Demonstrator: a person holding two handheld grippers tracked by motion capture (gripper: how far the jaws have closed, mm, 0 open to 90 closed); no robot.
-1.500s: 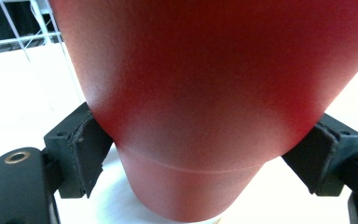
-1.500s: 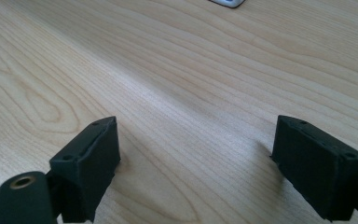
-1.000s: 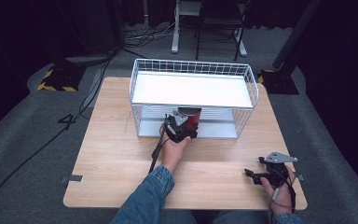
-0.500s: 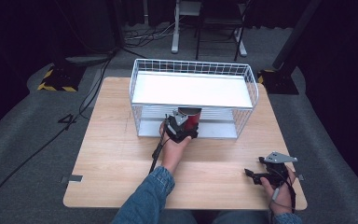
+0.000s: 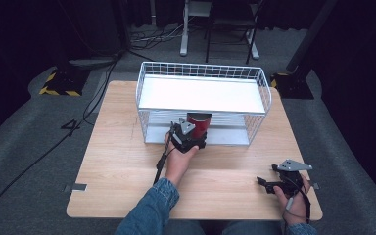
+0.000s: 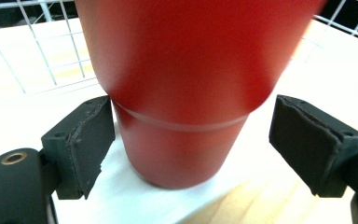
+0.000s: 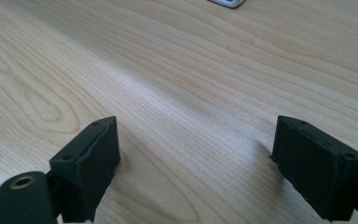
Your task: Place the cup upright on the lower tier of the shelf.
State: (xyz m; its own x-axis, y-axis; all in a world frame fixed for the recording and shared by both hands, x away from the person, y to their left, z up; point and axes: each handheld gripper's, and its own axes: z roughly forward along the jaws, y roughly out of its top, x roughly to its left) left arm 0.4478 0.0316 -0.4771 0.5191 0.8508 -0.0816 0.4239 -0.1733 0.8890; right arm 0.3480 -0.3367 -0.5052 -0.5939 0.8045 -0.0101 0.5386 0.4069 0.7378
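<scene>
- Two hand-held two-jaw tools are in use over a light wooden worktop (image 5: 112, 147), one in each of the person's hands.
- Left tool (image 5: 190, 137): positioned at the open front of a white wire-mesh rack with a flat white upper shelf (image 5: 200, 93), which stands on the far half of the worktop.
- Left tool (image 6: 191, 140) jaw state: spread apart. The jaws stand on either side of a red, smooth-walled tapered cup (image 6: 186, 93). The jaw pad at the left of the left gripper view lies against or just beside the cup wall; the pad at the right stands clear of it, with a visible gap.
- Red cup (image 5: 199, 123) location: upright on the white lower shelf of the rack, near its front edge, just beyond the left tool. In the left gripper view its base rests on the white shelf surface, with the worktop edge showing below it.
- Right tool (image 5: 280, 182): held low at the near right corner of the worktop, well apart from the rack and the cup.
- Right tool (image 7: 196, 158) jaw state: spread wide, with bare wood grain between the jaws and nothing gripped.
- A denim sleeve (image 5: 149, 210) covers the left forearm entering from the near edge.
</scene>
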